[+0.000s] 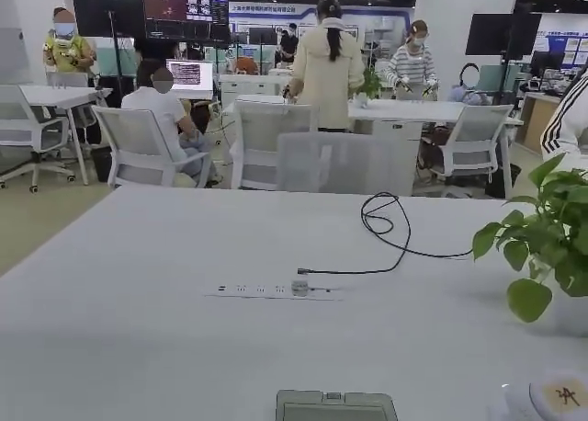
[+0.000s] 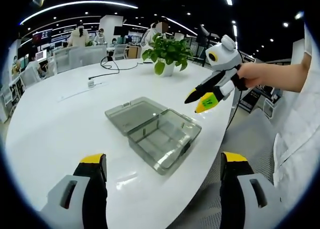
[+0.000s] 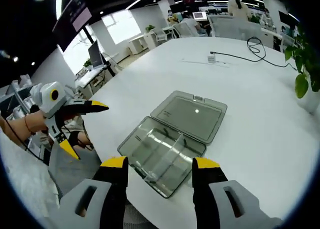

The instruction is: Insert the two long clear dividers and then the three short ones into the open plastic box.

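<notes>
Left gripper [image 2: 162,158] and right gripper [image 3: 160,162], both open and empty, at the open plastic box [image 3: 170,139].
The plastic box lies on the white bench [image 2: 60,119] near its edge, with the lid folded flat beside the tray. The left fingers are spread wide and hold nothing. The right fingers are also apart and hold nothing. I see some clear walls inside the tray, but I cannot tell how many. A potted plant [image 2: 167,51] and a black cable [image 1: 349,272] are farther back on the bench.

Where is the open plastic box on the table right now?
In the head view the box sits at the bottom centre, by the near edge of the table, with the potted plant farther back to its right.
</notes>
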`<control>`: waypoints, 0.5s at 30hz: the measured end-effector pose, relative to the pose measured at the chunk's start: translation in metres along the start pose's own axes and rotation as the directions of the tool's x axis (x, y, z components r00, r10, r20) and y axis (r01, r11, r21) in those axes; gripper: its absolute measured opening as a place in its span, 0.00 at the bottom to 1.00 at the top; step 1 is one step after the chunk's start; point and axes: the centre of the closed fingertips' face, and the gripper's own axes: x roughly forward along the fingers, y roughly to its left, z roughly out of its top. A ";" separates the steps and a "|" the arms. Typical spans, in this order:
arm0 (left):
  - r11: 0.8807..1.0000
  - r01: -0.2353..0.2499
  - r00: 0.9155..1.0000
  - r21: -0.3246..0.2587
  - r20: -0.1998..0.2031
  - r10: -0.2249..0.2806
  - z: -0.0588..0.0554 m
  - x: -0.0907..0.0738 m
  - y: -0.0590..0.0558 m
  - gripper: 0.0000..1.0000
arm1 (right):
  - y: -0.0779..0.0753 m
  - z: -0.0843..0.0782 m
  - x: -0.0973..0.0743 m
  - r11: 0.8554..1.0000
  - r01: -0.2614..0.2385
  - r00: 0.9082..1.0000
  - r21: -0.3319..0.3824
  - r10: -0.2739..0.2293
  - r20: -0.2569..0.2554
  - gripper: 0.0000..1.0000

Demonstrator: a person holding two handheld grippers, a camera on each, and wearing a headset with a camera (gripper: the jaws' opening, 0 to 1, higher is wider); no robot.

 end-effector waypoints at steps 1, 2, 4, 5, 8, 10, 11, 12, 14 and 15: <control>1.000 -0.006 1.000 -0.009 -0.005 0.006 -0.001 0.001 0.002 0.96 | 0.001 -0.003 -0.002 1.000 -0.009 1.000 -0.026 0.009 -0.005 0.55; 1.000 -0.018 1.000 -0.019 -0.012 0.017 -0.004 0.001 0.005 0.95 | 0.001 -0.003 -0.003 0.999 -0.016 1.000 -0.049 0.016 -0.003 0.57; 0.999 -0.040 0.999 -0.031 -0.036 0.039 -0.009 0.002 0.011 0.94 | 0.000 -0.008 -0.006 0.997 -0.023 1.000 -0.072 0.023 -0.008 0.61; 0.998 -0.046 0.998 -0.033 -0.046 0.045 -0.011 0.002 0.013 0.93 | 0.000 -0.009 -0.007 0.995 -0.033 0.999 -0.089 0.032 -0.005 0.62; 0.995 -0.081 0.993 -0.060 -0.087 0.075 -0.020 0.003 0.021 0.90 | 0.000 -0.012 -0.011 0.988 -0.050 0.999 -0.146 0.052 0.012 0.67; 0.990 -0.107 0.988 -0.088 -0.118 0.096 -0.026 0.003 0.026 0.88 | 0.000 -0.014 -0.013 0.981 -0.063 0.997 -0.183 0.069 0.026 0.71; 0.988 -0.115 0.985 -0.099 -0.139 0.100 -0.030 0.003 0.027 0.87 | -0.001 -0.016 -0.015 0.981 -0.064 0.997 -0.184 0.070 0.022 0.72; 0.987 -0.122 0.983 -0.099 -0.147 0.107 -0.033 0.005 0.030 0.85 | 0.000 -0.018 -0.016 0.975 -0.077 0.996 -0.209 0.084 0.026 0.73; 0.983 -0.139 0.978 -0.119 -0.175 0.117 -0.040 0.007 0.035 0.83 | -0.002 -0.022 -0.018 0.969 -0.084 0.995 -0.233 0.093 0.031 0.76; 0.981 -0.145 0.975 -0.128 -0.189 0.119 -0.043 0.007 0.036 0.82 | -0.002 -0.024 -0.019 0.965 -0.089 0.995 -0.245 0.099 0.030 0.78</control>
